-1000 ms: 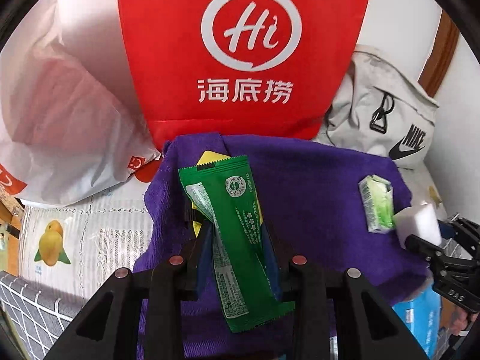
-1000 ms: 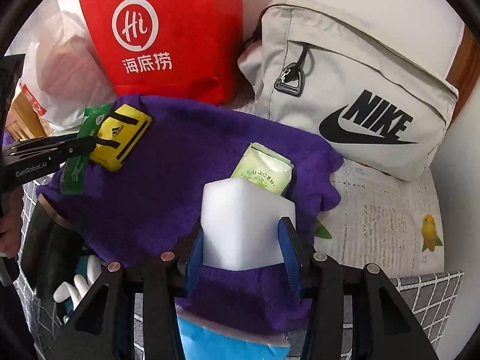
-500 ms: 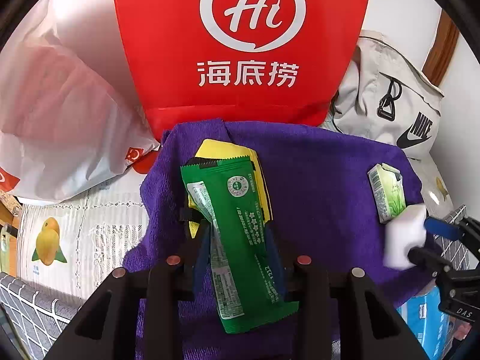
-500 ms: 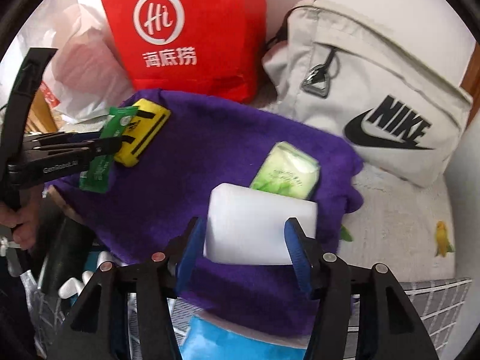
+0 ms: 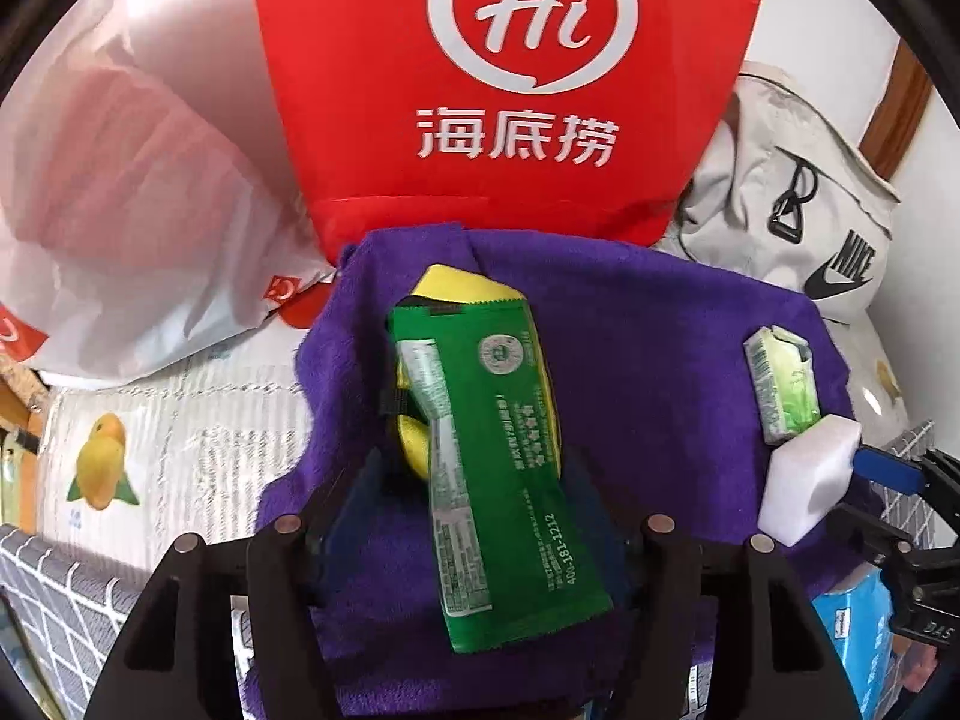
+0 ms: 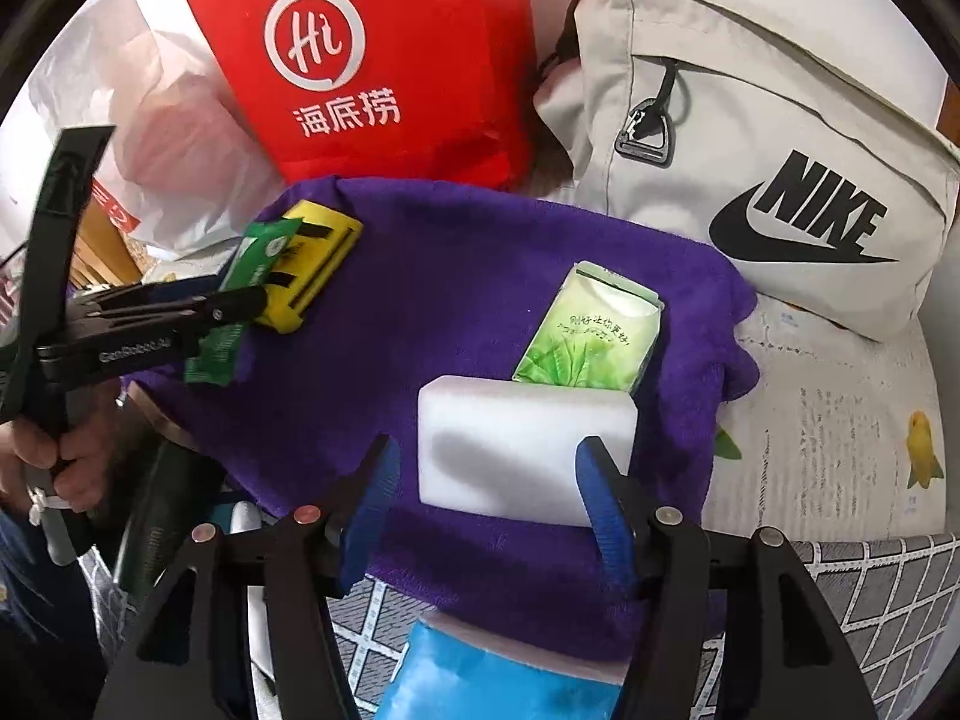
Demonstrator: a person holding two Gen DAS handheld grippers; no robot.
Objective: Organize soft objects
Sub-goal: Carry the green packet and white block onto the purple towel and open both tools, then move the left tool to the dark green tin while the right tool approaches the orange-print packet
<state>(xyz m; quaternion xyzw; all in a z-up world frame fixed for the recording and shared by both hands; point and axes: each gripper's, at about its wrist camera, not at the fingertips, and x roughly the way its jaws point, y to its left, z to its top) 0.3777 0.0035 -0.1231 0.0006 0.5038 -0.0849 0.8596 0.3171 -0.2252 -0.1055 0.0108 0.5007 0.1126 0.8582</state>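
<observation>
**Both sets of jaws spread over the purple cloth**

Jaws on our left gripper (image 5: 474,480) have just been opening, and now they stand clear of the green snack packet (image 5: 501,468) on either side; the packet lies lengthwise in the gap between them, resting partly on a yellow pouch (image 5: 456,288) and partly on the purple cloth (image 5: 648,360). Neither pad presses on the packet.

Our right gripper (image 6: 486,474) has been opening too. Its blue-lined jaws bracket the near part of the white sponge block (image 6: 522,450): the left one stands off from the block with purple showing between, while the right one sits close against the block's corner, and we cannot tell whether it still touches. The block lies flat on the cloth, long side across the gap. Just beyond it, touching or nearly so, lies a green tissue pack (image 6: 591,336).

From the right wrist view we see the left gripper (image 6: 240,306) at the far left edge of the cloth, over the packet and pouch, with a hand (image 6: 54,462) gripping its handle.

Behind the cloth stand a red paper bag (image 5: 510,90), a white plastic bag (image 5: 138,192) and a grey Nike bag (image 6: 768,180). A blue pack (image 6: 504,672) shows under the cloth's near edge.
</observation>
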